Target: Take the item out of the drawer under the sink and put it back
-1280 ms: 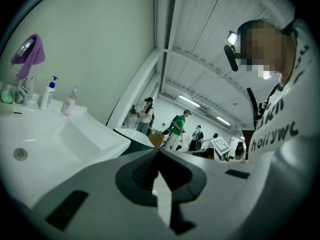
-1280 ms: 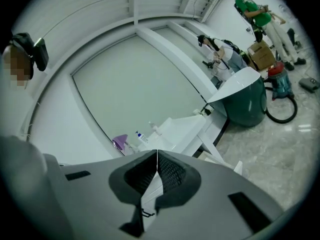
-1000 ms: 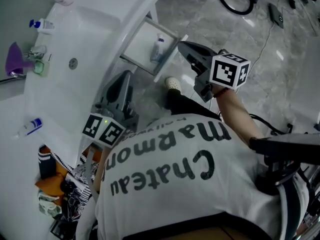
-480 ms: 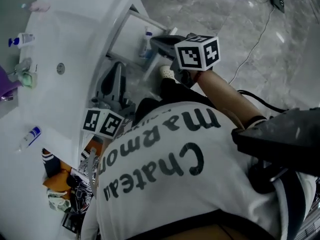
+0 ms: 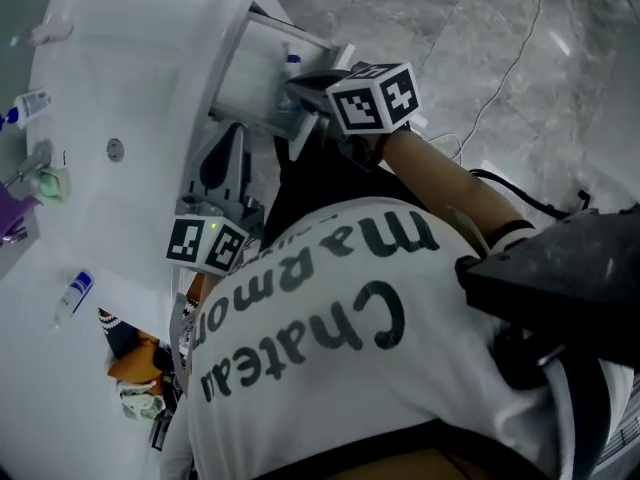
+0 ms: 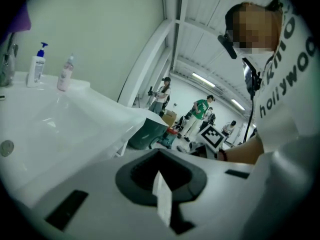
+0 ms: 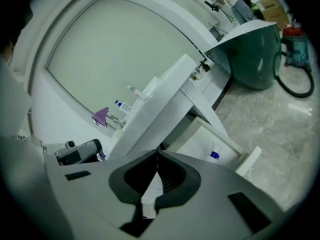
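The white drawer point(image 5: 250, 73) under the sink point(image 5: 130, 78) stands pulled open. A small white bottle with a blue cap point(image 5: 291, 65) lies inside it and also shows in the right gripper view as the bottle point(image 7: 214, 157) in the drawer point(image 7: 200, 139). My right gripper point(image 5: 293, 86) points at the drawer's front edge, jaws shut and empty, a short way from the bottle; its closed tips point(image 7: 157, 156) aim left of the drawer. My left gripper point(image 5: 237, 133) hangs below the sink's rim beside the drawer, jaws shut point(image 6: 159, 159) with nothing in them.
Pump bottles point(image 6: 35, 70) and a purple item point(image 5: 8, 213) stand on the sink top, and a small tube point(image 5: 74, 294) lies on the counter. Cables point(image 5: 500, 78) run across the marble floor. A green tub point(image 7: 255, 54) stands further off. Several people point(image 6: 200, 115) are in the background.
Both grippers have come down and moved in toward the open drawer. The right one now reaches the drawer's front edge. Neither has taken hold of anything.
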`<state>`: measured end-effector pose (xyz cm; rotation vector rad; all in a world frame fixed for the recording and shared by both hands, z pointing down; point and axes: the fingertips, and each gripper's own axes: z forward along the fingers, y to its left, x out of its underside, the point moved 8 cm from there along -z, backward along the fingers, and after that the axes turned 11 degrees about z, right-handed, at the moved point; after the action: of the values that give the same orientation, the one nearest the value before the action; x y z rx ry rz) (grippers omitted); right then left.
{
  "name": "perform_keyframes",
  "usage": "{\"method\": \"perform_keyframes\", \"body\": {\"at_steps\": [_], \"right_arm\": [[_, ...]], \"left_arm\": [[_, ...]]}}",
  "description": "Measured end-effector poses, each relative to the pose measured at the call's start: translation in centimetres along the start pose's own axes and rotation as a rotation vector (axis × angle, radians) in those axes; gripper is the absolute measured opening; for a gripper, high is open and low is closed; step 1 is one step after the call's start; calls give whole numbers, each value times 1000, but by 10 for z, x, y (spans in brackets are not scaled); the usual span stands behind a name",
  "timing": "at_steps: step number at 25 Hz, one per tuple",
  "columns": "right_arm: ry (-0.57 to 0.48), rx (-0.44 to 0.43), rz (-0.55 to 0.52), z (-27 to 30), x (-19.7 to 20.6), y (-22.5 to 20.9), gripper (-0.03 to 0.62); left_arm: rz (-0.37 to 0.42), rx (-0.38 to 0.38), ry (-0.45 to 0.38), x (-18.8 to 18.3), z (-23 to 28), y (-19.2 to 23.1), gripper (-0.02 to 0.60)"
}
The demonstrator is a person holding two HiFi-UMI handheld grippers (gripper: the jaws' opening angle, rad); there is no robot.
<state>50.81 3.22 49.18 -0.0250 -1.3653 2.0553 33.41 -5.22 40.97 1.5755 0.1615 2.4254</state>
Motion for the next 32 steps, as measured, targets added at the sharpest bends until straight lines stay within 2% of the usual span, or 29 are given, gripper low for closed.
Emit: {"method": "perform_keyframes", "body": {"at_steps": [4, 8, 11, 17, 21, 27, 32], "right_arm": [[-26, 85, 52, 0, 2, -18, 12], [-83, 157, 218, 1, 8, -42, 12], [-114, 196, 311, 9, 9, -56, 12], [-110, 250, 388, 37, 2, -79, 12], [-131, 325, 429, 53, -7, -97, 12], [-117, 421, 409, 80, -15, -113, 12], [-91, 451, 414, 95, -11, -120, 14]], "left_arm": [[-50, 87, 50, 15, 19, 11, 5], [-71, 210, 87, 26, 45, 5, 5], [-93, 255, 116, 36, 64, 6, 5], [-130, 254, 165, 60, 91, 12, 5], [-133, 249, 188, 76, 101, 13, 5], [-150, 232, 222, 101, 101, 15, 5], [-143, 216, 243, 111, 96, 18, 5]]}}
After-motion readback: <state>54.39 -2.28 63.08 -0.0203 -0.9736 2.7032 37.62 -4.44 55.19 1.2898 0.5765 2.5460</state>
